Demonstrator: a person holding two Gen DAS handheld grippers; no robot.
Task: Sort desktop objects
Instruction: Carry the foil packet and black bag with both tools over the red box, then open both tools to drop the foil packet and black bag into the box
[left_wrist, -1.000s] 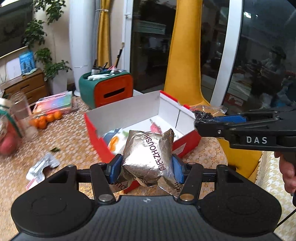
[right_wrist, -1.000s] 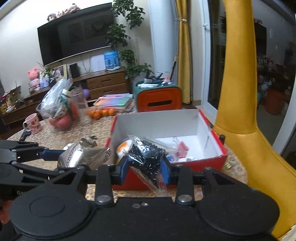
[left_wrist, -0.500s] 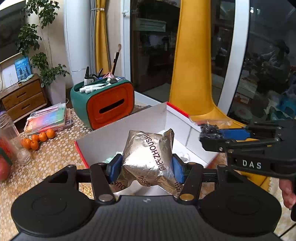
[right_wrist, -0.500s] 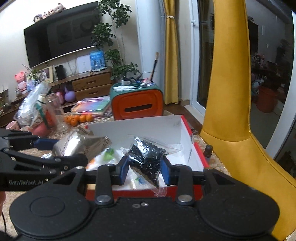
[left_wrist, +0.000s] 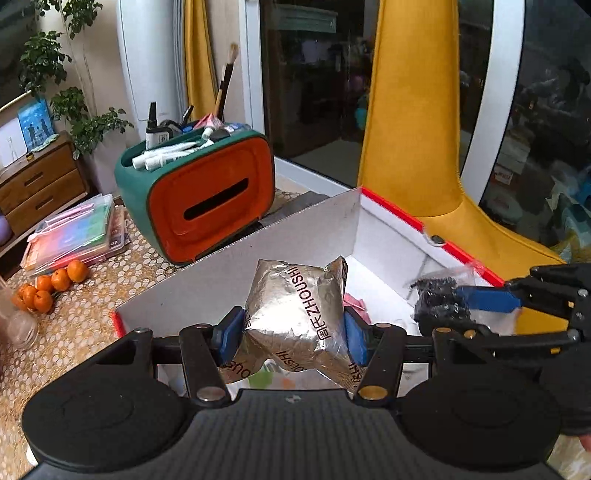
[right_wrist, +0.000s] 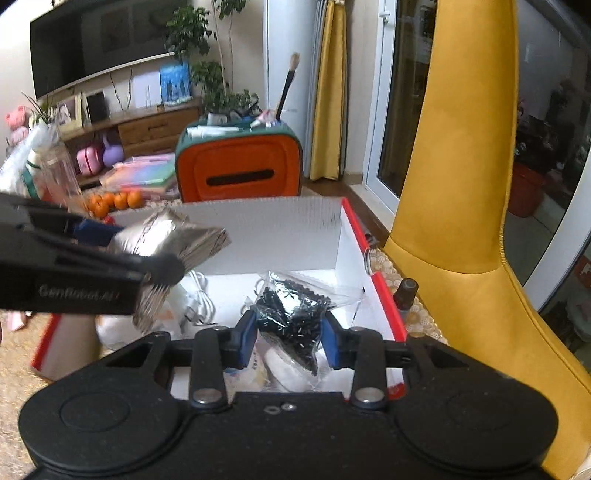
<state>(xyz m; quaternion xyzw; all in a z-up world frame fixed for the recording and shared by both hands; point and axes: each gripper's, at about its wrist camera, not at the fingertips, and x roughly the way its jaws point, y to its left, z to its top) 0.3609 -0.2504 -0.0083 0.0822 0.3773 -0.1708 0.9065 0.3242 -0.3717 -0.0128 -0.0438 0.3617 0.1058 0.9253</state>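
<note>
My left gripper (left_wrist: 291, 336) is shut on a silver foil packet (left_wrist: 295, 314) and holds it above the open red and white box (left_wrist: 229, 269). My right gripper (right_wrist: 288, 338) is shut on a clear bag of small black pieces (right_wrist: 291, 317), also held over the box (right_wrist: 280, 221). In the left wrist view the right gripper (left_wrist: 461, 306) with its bag (left_wrist: 439, 299) shows at the right, over the box's right side. In the right wrist view the left gripper (right_wrist: 122, 247) and the foil packet (right_wrist: 173, 236) show at the left. White packets and a cable lie in the box.
An orange and green organiser (left_wrist: 199, 188) with pens and a brush stands behind the box. Mandarins (left_wrist: 51, 284), a stack of coloured cases (left_wrist: 74, 232) and a glass jar (right_wrist: 59, 173) sit to the left. A yellow chair (right_wrist: 461, 184) stands right of the table. A small brown bottle (right_wrist: 406, 291) stands by the box's right wall.
Both grippers have moved forward and now hold their loads over the inside of the box. Both grips are unchanged.
</note>
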